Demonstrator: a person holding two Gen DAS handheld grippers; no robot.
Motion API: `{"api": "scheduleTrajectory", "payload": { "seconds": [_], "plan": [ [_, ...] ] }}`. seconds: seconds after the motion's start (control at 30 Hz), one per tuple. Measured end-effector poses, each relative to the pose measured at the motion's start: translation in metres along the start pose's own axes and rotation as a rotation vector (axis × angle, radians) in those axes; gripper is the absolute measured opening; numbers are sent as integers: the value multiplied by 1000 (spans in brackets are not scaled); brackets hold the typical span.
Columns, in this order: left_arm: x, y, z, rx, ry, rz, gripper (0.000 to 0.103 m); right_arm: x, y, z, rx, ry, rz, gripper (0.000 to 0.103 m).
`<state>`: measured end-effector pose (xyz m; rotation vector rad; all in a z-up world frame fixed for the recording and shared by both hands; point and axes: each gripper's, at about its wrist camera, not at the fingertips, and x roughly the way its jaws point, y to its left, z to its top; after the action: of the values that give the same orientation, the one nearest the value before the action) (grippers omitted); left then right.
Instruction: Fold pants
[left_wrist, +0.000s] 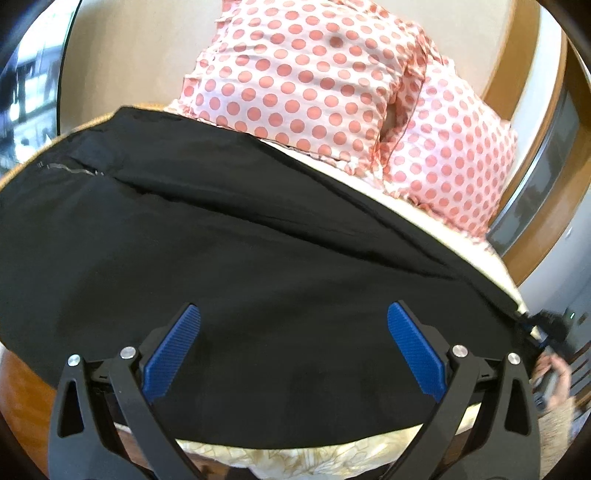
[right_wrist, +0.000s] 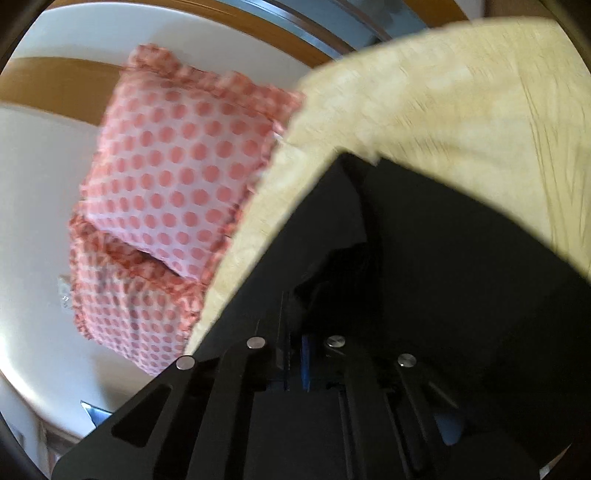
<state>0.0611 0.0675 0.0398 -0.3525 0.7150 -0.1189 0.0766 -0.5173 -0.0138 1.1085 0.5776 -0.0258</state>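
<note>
Black cloth pants (left_wrist: 229, 236) lie spread on the cream bedsheet (right_wrist: 461, 92), seemingly unfolded; our left gripper (left_wrist: 293, 350) hovers spread, right gripper (right_wrist: 295, 365) pinching their edge.

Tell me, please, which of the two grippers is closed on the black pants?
The right gripper, pads pinched together on the pants; the left gripper is wide open above them.

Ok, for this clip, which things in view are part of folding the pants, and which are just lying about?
Part of the job:
black pants
left gripper, jaws open above the pants
right gripper, jaws shut on the pants

Just lying about:
polka-dot pillows
cream bedcover, which the pants lie on
</note>
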Motion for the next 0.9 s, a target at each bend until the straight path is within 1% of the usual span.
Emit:
{"api": "scheduleTrajectory", "payload": {
  "seconds": [0.03,0.1,0.17,0.27,0.3,0.4,0.43,0.5,0.53,0.57,0.6,0.67,0.77,0.83,0.87,0.9],
  "plan": [
    [-1,6,5,-19,-7,-10,101,-9,4,0,-23,-20,41,3],
    [-2,16,21,-33,-15,1,101,-31,7,1,-52,-61,88,3],
    [0,24,41,-26,-14,26,101,-49,5,2,-53,-93,107,3],
    [11,44,87,-32,-1,71,101,-61,-3,1,-37,-90,118,3],
    [20,51,109,-43,5,105,101,-61,-5,0,-39,-83,112,3],
    [49,63,152,-53,36,142,101,-62,-8,2,-30,-78,120,3],
    [66,69,171,-66,65,158,101,-62,-9,2,-27,-76,125,3],
    [92,79,194,-99,108,179,101,-63,-9,2,-27,-74,127,3],
    [111,87,207,-132,142,187,100,-62,-7,3,-29,-72,125,3],
    [126,94,216,-159,173,198,97,-62,-7,4,-33,-71,124,3],
    [146,102,226,-195,208,222,92,-62,-7,4,-36,-71,122,3],
    [167,114,236,-241,237,250,83,-62,-6,4,-34,-72,122,3],
    [193,133,249,-327,254,274,81,-62,-8,6,-32,-71,118,3],
    [202,146,253,-375,256,300,74,-62,-9,7,-34,-72,110,3],
    [205,152,253,-408,254,303,60,-61,-9,7,-35,-71,108,3],
    [205,160,252,-444,254,297,41,-61,-9,8,-36,-70,107,3]
  ]
}}
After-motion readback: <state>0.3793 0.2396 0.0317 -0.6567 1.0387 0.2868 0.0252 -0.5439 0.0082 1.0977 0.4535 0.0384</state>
